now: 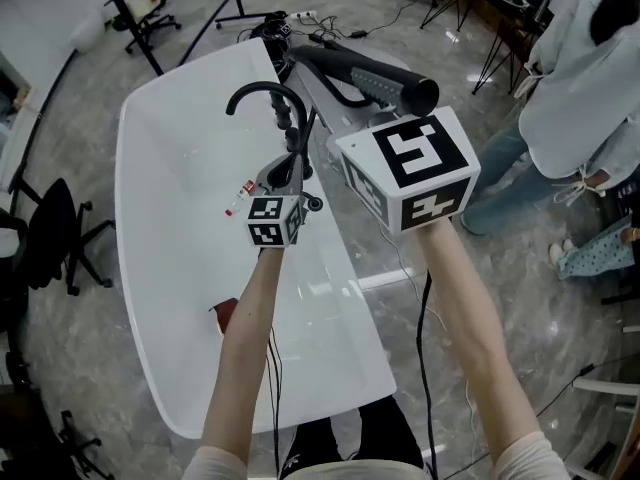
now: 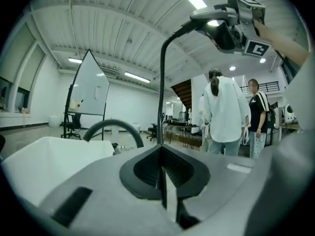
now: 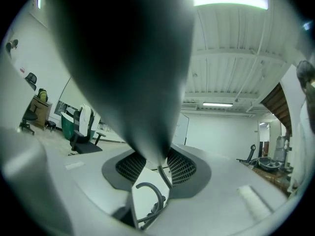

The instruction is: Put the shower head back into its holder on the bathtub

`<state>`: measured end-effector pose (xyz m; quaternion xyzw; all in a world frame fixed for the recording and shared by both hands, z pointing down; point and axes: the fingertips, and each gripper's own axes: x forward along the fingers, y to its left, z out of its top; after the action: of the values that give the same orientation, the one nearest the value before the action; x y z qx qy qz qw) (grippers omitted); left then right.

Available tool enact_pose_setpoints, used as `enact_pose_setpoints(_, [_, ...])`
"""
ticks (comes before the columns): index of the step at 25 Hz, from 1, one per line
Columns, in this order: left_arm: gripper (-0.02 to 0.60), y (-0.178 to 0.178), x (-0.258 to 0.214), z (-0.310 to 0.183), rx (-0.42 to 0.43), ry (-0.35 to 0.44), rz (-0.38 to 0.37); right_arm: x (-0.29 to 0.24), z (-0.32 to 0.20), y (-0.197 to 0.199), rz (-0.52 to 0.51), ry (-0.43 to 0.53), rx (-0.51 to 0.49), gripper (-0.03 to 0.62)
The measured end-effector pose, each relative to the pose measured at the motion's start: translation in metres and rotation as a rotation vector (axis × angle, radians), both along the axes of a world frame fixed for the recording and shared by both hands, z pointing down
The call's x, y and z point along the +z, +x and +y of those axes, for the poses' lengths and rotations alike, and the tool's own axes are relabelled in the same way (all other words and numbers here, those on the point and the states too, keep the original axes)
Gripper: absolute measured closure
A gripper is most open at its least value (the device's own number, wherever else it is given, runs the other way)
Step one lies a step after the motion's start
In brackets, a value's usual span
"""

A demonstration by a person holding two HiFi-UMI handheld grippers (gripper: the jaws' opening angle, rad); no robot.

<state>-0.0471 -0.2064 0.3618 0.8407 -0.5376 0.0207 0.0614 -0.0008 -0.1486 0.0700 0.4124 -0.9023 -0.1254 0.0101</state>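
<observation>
The black shower head (image 1: 370,76) is lifted above the far end of the white bathtub (image 1: 170,188), with my right gripper (image 1: 345,103) shut on its handle. In the right gripper view that handle (image 3: 133,58) fills the space between the jaws (image 3: 157,166). My left gripper (image 1: 293,163) sits lower, beside the black arched faucet (image 1: 262,90). In the left gripper view its jaws (image 2: 162,176) are pinched on the thin black hose (image 2: 162,82), which rises to the shower head (image 2: 224,31). I cannot make out the holder for certain among the black fittings (image 1: 285,33) on the far rim.
A person in white (image 1: 580,88) stands right of the tub, with a second person beside them in the left gripper view (image 2: 256,112). Office chairs (image 1: 50,238) are on the left, stand legs (image 1: 140,28) at the back. A small red object (image 1: 225,313) lies on the tub's near rim.
</observation>
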Motion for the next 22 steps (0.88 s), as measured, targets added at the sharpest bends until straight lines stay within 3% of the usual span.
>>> enact_pose_setpoints(1, [0.584, 0.000, -0.021, 0.001, 0.001, 0.029, 0.024, -0.012, 0.004, 0.003, -0.005, 0.006, 0.005, 0.457])
enact_pose_setpoints(4, [0.584, 0.001, -0.089, 0.002, 0.009, 0.107, 0.107, -0.041, 0.015, 0.012, -0.041, 0.003, 0.006, 0.457])
enact_pose_setpoints(7, [0.583, 0.005, -0.118, 0.011, 0.030, 0.115, 0.078, -0.067, 0.029, 0.018, -0.088, -0.001, 0.004, 0.457])
enact_pose_setpoints(11, [0.575, 0.011, -0.081, 0.047, 0.063, 0.032, -0.074, -0.107, 0.053, 0.026, -0.083, 0.054, 0.009, 0.456])
enact_pose_setpoints(13, [0.520, 0.004, -0.057, 0.068, 0.038, -0.019, -0.071, -0.128, 0.063, 0.029, -0.090, 0.084, 0.004, 0.456])
enact_pose_setpoints(17, [0.484, -0.020, -0.001, 0.104, -0.052, -0.142, -0.048, -0.156, 0.074, 0.031, -0.111, 0.113, -0.008, 0.456])
enact_pose_setpoints(22, [0.357, -0.028, 0.071, 0.129, -0.042, -0.294, -0.144, -0.151, 0.073, 0.028, -0.113, 0.111, -0.022, 0.456])
